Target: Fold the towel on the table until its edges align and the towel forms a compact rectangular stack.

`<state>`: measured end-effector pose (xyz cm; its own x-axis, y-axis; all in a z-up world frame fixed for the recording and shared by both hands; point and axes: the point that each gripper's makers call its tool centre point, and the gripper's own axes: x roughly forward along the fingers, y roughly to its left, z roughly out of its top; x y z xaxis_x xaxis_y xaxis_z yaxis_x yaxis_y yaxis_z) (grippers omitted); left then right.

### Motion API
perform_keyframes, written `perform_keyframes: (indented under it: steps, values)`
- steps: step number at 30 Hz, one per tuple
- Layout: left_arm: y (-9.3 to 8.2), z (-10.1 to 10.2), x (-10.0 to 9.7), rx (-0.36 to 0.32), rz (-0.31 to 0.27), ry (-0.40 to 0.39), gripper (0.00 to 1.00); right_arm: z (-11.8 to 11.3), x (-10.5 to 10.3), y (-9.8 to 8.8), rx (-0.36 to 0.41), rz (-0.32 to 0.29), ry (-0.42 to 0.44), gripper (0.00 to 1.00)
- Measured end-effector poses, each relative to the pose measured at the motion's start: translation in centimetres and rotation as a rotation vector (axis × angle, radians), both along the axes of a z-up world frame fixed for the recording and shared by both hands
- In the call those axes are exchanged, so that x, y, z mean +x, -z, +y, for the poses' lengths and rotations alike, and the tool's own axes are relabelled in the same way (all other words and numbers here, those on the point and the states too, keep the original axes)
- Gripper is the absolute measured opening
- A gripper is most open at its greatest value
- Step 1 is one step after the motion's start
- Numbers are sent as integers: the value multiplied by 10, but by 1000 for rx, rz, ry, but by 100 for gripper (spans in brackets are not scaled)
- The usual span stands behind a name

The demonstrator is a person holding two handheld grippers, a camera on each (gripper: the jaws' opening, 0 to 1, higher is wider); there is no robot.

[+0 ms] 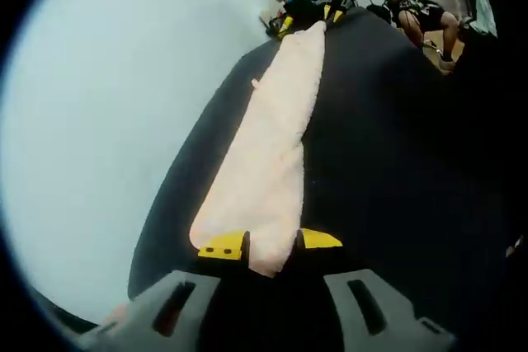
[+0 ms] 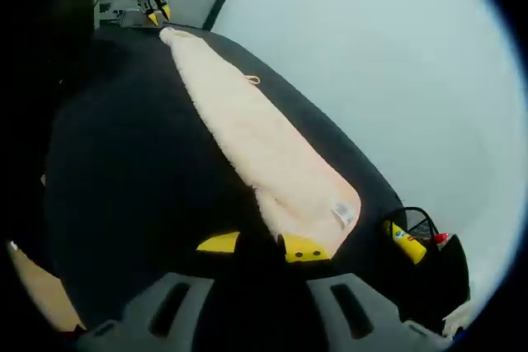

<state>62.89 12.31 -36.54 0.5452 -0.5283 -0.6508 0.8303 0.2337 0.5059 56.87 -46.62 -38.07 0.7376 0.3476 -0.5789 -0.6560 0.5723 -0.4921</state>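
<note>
A long peach towel (image 1: 276, 138), folded into a narrow strip, lies stretched across the black table (image 1: 396, 162). My left gripper (image 1: 272, 243) is shut on its near end, the cloth pinched between the yellow tips. At the far end, a hand holds my right gripper (image 1: 334, 7) against the towel's other tip. In the right gripper view the towel (image 2: 264, 146) runs away from my right gripper (image 2: 260, 245), whose yellow tips close on the corner beside a white label (image 2: 342, 213). The left gripper (image 2: 155, 7) holds the far end. A small hanging loop (image 2: 252, 80) sticks out at the towel's edge.
A yellow device with a red button and a black cable (image 2: 404, 242) sits at the table's edge (image 2: 375, 183), near the right gripper. Seated people (image 1: 421, 14) and clutter are beyond the table's far end. Pale floor surrounds the table.
</note>
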Motion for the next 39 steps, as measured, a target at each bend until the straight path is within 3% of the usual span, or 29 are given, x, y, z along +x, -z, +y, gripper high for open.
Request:
perform_keyframes:
  steps: [1, 3, 5, 6, 8, 10, 12, 16, 19, 21, 22, 27, 31, 34, 36, 39]
  values:
    - [9, 3, 2, 8, 36, -8, 20, -4, 5, 2, -59, -15, -3, 16]
    - [16, 4, 7, 15, 30, -11, 20, -8, 18, -3, -148, -73, -13, 16]
    - [19, 3, 9, 6, 37, -20, 21, -2, 26, -4, -140, -84, -21, 16]
    - [20, 3, 12, 3, 39, -22, 21, 2, 24, -6, -172, -84, -18, 16]
    - [21, -2, 4, 5, 44, -37, 21, -11, 30, 7, -314, -51, -28, 15]
    - [23, -5, -1, 19, 43, -34, 21, -29, 44, 14, -474, -66, -92, 8]
    - [27, -3, -4, 52, 41, -29, 19, -19, 37, 26, -406, 1, -100, 7]
    - [30, 1, 3, 47, 52, -52, 13, -18, 42, 19, -325, -20, -35, 8]
    - [29, 0, 2, 42, 47, -53, 2, -19, 38, 18, -334, -15, -48, 3]
    - [27, 0, 2, 33, 58, -73, 1, -25, 41, 17, -348, -17, -59, 2]
    - [28, 1, -1, 32, 87, -97, 0, -22, 36, 16, -345, -10, -62, 1]
    - [20, 6, -5, 66, 38, -55, 0, -31, 26, 14, -353, 2, -60, 1]
    - [8, 18, -3, 66, 20, -56, 0, -38, 26, -1, -317, -23, -46, 0]
    - [2, 18, -10, 18, 30, -45, 0, -41, 20, -5, -294, -13, -48, 0]
    - [2, 14, -22, 31, 27, -35, 0, -44, 14, -3, -296, -13, -60, 0]
    - [10, 23, -15, 50, 29, -9, 0, -44, 11, -1, -272, -10, -56, 1]
